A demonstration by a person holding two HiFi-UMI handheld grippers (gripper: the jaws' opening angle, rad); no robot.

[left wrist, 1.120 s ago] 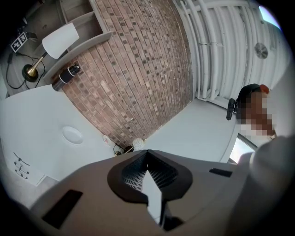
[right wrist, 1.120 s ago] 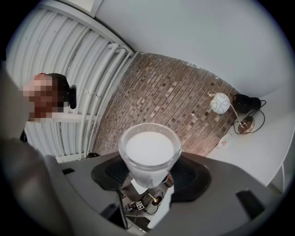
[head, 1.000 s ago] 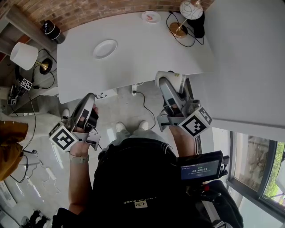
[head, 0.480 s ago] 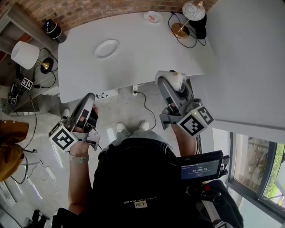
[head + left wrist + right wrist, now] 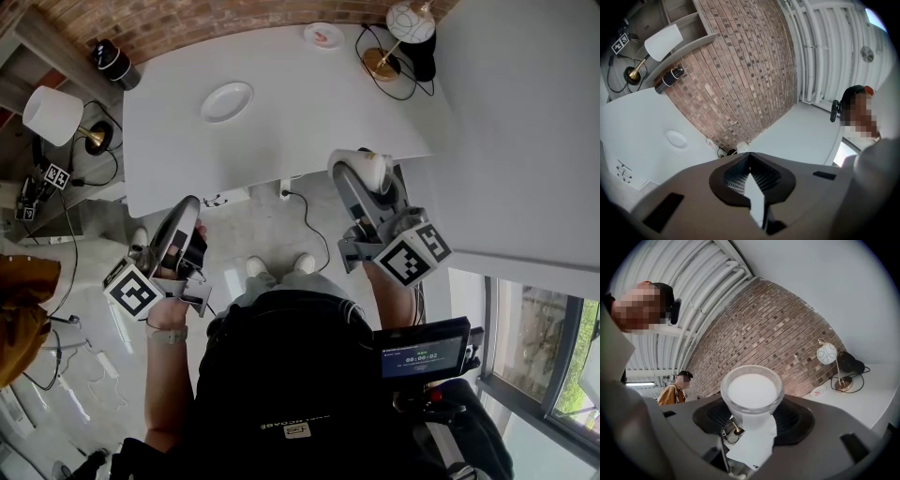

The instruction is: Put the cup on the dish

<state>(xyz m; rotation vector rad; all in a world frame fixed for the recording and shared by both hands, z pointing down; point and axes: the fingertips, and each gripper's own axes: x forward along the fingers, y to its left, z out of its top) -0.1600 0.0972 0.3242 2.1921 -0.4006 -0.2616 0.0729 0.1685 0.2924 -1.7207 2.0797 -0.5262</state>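
So far only the pickup looks done. The white counter (image 5: 309, 103) lies ahead of both grippers. The dish (image 5: 227, 101) sits bare, well ahead and left of the right gripper (image 5: 356, 174), whose fingers clamp the cup (image 5: 751, 392) just off the counter's near edge. The left gripper (image 5: 190, 208) hangs low, fingers pressed together, empty. Carrying and setting down are left.

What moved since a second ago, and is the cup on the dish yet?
Nothing visibly moved. The right gripper still holds the round white cup by the near edge of the big white table, so it is not yet on the small round white dish farther across. The left gripper stays shut and empty, low at the person's side.
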